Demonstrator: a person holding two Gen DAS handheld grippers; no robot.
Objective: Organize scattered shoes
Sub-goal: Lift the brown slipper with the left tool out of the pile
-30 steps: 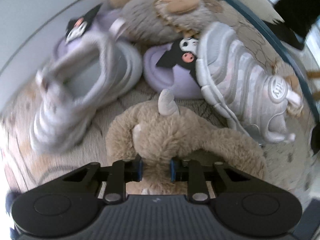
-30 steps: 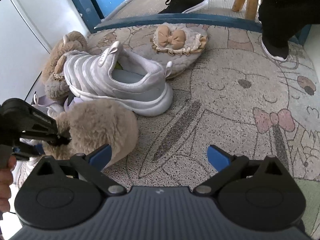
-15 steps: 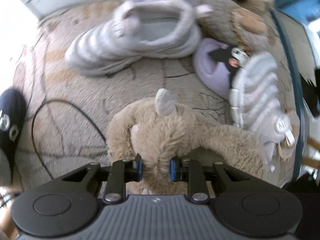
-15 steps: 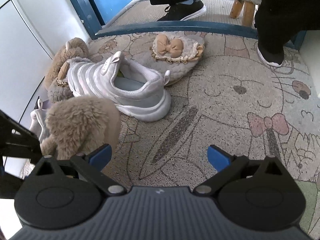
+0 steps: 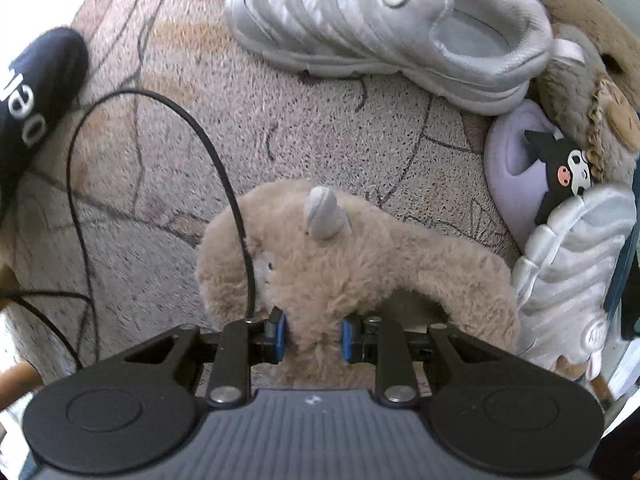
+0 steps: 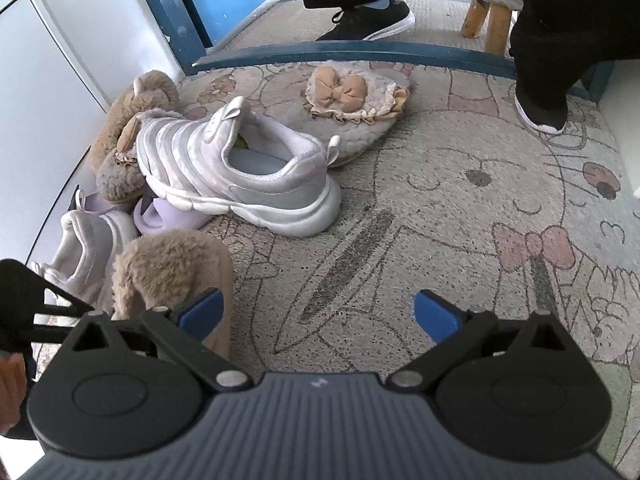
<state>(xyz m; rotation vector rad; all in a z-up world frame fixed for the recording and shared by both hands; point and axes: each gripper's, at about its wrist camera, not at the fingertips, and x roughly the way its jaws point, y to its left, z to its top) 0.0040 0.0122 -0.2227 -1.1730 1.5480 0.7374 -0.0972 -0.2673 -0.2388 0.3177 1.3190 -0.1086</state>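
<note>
My left gripper [image 5: 312,338] is shut on the rim of a tan plush slipper [image 5: 360,264] with a grey horn, held low over the cartoon rug [image 5: 280,128]. The same tan plush slipper [image 6: 176,272] shows at the lower left of the right wrist view. One silver-white sneaker [image 5: 380,28] lies beyond it, a second silver-white sneaker [image 5: 576,264] to its right. A lilac slipper [image 5: 516,160] with a black cartoon charm sits between them. My right gripper [image 6: 318,314] hangs open over bare rug, holding nothing. A grey slipper with a tan bow [image 6: 356,100] lies farther off.
Another tan plush slipper [image 6: 132,120] rests by the white cabinet [image 6: 48,80]. A black cable [image 5: 160,160] loops over the rug. A person's dark shoes [image 6: 368,20] and a wooden stool [image 6: 488,12] stand past the blue threshold [image 6: 360,50]. A dark shoe [image 5: 32,96] is at left.
My left gripper has swung left and back with the tan slipper, so the sneakers now lie ahead and to the right. The right gripper has barely moved.
</note>
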